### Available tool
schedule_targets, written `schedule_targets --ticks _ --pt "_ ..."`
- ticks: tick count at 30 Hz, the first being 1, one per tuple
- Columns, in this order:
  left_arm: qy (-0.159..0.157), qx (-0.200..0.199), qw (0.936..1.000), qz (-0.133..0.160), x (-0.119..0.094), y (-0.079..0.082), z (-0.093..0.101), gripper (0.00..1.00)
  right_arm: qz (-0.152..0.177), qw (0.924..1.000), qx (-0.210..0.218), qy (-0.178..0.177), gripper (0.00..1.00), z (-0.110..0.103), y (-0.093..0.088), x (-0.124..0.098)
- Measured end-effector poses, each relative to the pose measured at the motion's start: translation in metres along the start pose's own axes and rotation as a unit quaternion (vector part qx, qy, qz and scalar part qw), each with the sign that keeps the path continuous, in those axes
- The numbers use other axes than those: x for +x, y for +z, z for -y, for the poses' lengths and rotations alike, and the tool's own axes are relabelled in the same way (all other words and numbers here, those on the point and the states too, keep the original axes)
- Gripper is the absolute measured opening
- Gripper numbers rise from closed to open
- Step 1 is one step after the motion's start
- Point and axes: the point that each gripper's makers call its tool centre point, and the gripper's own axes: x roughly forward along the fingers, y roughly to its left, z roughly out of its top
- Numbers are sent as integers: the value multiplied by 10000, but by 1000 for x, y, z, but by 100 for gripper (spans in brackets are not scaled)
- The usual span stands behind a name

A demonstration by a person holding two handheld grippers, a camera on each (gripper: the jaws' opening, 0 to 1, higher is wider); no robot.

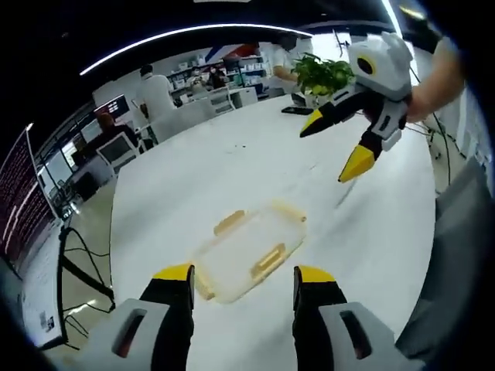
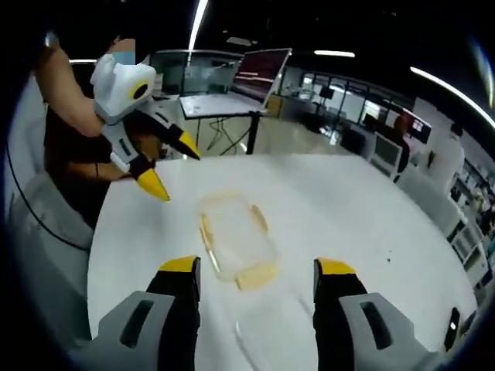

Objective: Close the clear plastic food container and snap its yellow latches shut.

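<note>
A clear plastic food container (image 1: 246, 251) with yellow latches (image 1: 269, 259) lies flat on the white table (image 1: 193, 178), its lid resting on it. I cannot tell whether the latches are snapped. My left gripper (image 1: 244, 274) hovers open just short of the container's near side, nothing between its jaws. My right gripper (image 1: 334, 143) hangs open in the air beyond the container, held by a hand. In the right gripper view the container (image 2: 236, 236) lies just ahead of my open right gripper (image 2: 257, 267), and the left gripper (image 2: 172, 164) floats open at the upper left.
A potted green plant (image 1: 321, 73) and a dark flat object (image 1: 298, 110) sit at the table's far edge. Desks with monitors (image 2: 259, 69) stand beyond the table. The person's arm (image 2: 73, 100) and body are at the table's side.
</note>
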Motion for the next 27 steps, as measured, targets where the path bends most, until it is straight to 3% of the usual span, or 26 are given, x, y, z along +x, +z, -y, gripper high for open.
schedule_targets --ticks 2,14,20,27 --pt "-137 47 9999 -12 2 0 2 46 -57 9998 -189 53 56 1 -2 4" --pt "-451 356 9982 -166 13 -8 -6 47 -179 9988 -279 363 56 1 -6 24" --pt "-727 625 9947 -360 21 -14 -11 47 -361 9965 -130 745 56 -4 -14 37" --pt "-1013 1010 9886 -466 30 -17 -15 48 -563 9927 -369 996 56 -10 -25 46"
